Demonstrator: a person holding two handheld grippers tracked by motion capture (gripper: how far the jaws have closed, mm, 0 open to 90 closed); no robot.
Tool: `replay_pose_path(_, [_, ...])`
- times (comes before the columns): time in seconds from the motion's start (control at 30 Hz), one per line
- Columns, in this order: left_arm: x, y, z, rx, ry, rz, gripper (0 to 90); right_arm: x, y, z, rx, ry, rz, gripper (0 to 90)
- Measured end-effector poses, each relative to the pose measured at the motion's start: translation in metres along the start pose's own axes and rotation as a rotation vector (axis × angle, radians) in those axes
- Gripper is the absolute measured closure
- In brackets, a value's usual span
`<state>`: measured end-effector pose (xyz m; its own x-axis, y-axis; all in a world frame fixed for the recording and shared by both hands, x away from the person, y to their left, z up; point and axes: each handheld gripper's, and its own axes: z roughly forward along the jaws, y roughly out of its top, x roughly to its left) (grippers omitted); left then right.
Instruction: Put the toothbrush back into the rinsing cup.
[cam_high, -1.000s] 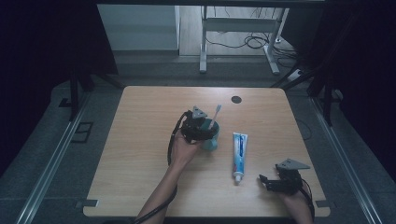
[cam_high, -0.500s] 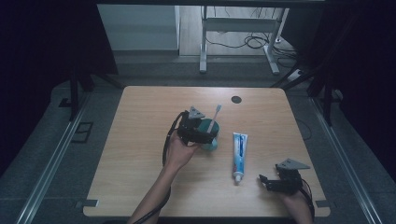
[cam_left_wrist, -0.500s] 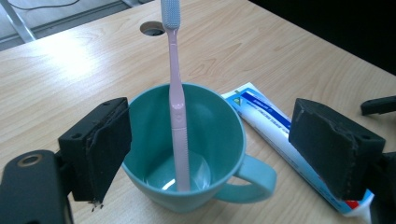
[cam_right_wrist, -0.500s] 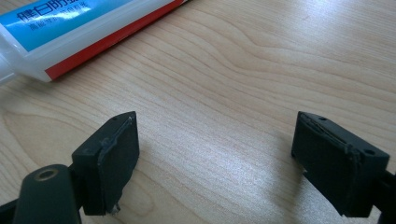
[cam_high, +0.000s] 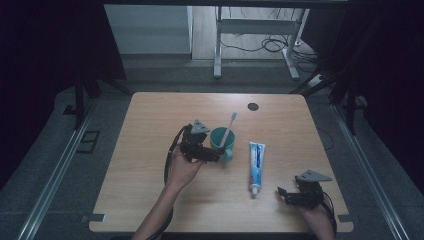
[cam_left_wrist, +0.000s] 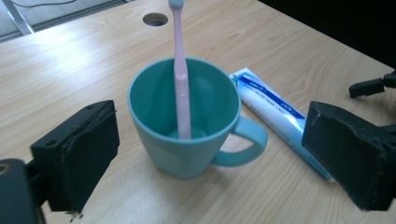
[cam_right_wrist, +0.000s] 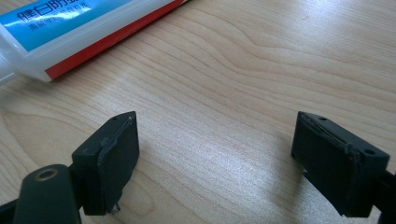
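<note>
Only readable stuff is on the toothpaste tube (cam_right_wrist: 74, 28). In the right gripper view its light blue panel has white Chinese characters, looks like 健白防蛀, with a smaller white line under it that's too fine to make out. In the left gripper view the tube's (cam_left_wrist: 275, 109) print is just a blur. The mug (cam_left_wrist: 187, 121) and toothbrush (cam_left_wrist: 181, 70) carry no text I can see.

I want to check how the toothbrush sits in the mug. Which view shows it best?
The left gripper view: the pink toothbrush stands in the teal mug, leaning on the far rim. The high view shows it small, slanting up out of the mug. The right gripper view faces the toothpaste tube instead.
</note>
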<state>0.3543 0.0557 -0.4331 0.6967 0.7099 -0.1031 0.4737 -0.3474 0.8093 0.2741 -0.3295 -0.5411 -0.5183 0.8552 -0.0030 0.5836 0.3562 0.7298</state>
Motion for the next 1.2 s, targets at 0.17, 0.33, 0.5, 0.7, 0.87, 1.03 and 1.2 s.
replay_pose_path(0.17, [0.002, -0.011, -0.004, 0.003, 0.001, -0.008, 2.0, 0.0, 0.0, 0.0, 0.0, 0.0, 0.0, 14.9])
replay_pose_path(0.33, [0.003, -0.022, -0.007, 0.003, 0.01, -0.01, 1.0, 0.0, 0.0, 0.0, 0.001, 0.0, 0.001, 14.9])
replay_pose_path(0.5, [0.004, -0.033, -0.008, 0.009, 0.02, -0.001, 0.0, 0.0, 0.0, 0.0, 0.0, 0.001, 0.0, 14.8])
replay_pose_path(0.7, [0.001, -0.046, -0.01, 0.011, 0.041, 0.02, 0.0, 0.0, 0.0, 0.0, 0.001, 0.001, 0.001, 14.9])
replay_pose_path(0.87, [-0.001, -0.057, -0.012, 0.014, 0.049, 0.039, 0.0, 0.0, 0.0, 0.0, 0.003, 0.001, 0.002, 14.9])
replay_pose_path(1.03, [-0.002, -0.07, -0.013, 0.016, 0.049, 0.037, 0.0, 0.001, 0.0, 0.0, 0.002, -0.003, 0.004, 14.9])
replay_pose_path(1.2, [-0.002, -0.082, -0.015, 0.008, 0.048, 0.022, 0.0, 0.002, 0.0, 0.0, 0.001, -0.004, 0.003, 15.0])
